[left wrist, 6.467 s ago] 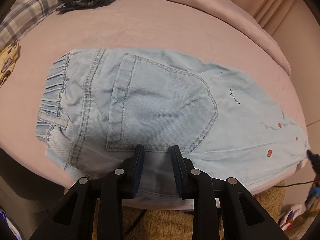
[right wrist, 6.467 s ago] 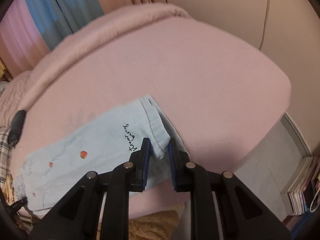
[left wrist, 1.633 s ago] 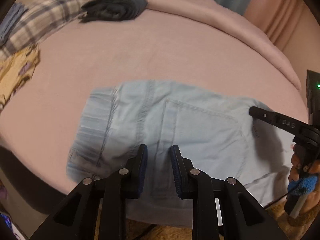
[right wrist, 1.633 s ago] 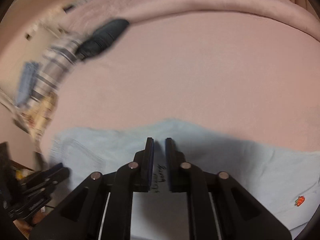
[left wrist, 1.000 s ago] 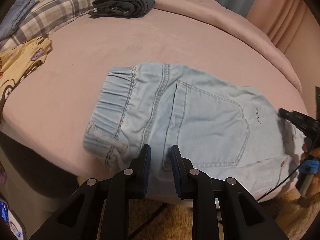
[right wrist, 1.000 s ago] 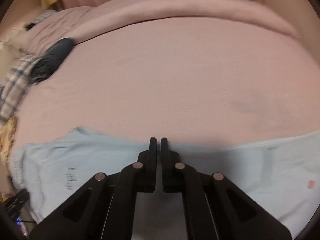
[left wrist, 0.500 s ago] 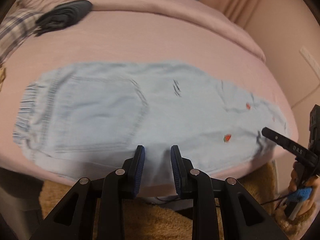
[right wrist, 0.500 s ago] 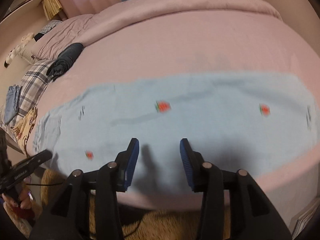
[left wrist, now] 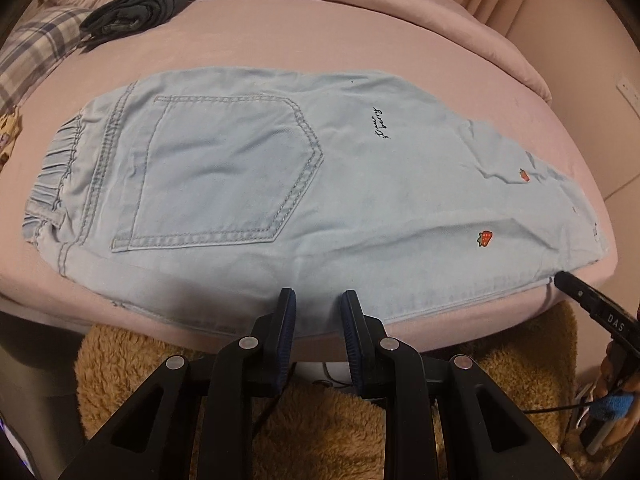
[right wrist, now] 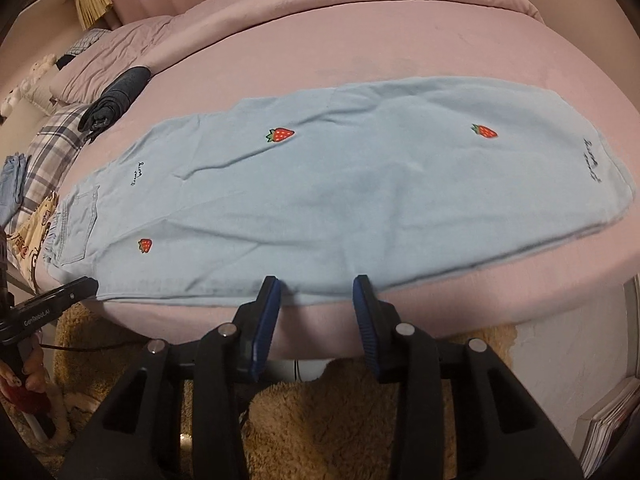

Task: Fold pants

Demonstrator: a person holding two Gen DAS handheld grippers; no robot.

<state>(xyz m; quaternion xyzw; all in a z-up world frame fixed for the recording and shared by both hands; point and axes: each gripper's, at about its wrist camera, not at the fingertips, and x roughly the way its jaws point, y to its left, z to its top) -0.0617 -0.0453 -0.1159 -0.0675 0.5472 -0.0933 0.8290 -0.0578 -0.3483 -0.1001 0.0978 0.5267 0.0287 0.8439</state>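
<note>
A: Left wrist view: status?
B: The pants point(left wrist: 304, 200) are lying flat across the centre of the frame on the pink bed point(left wrist: 320, 32), waistband at the left, legs running right. The left gripper point(left wrist: 319, 304) is hovering at bottom centre over the near hem, jaws slightly spread, pinching nothing. The right gripper's tip point(left wrist: 576, 288) is showing at the right edge.

A: Right wrist view?
B: The pants point(right wrist: 360, 184) are spanning the frame, cuffs at the right, strawberries point(right wrist: 280, 135) facing up. The right gripper point(right wrist: 317, 292) is sitting at bottom centre, jaws closing, nothing between them. A dark bundle point(right wrist: 116, 100) is lying at upper left.
</note>
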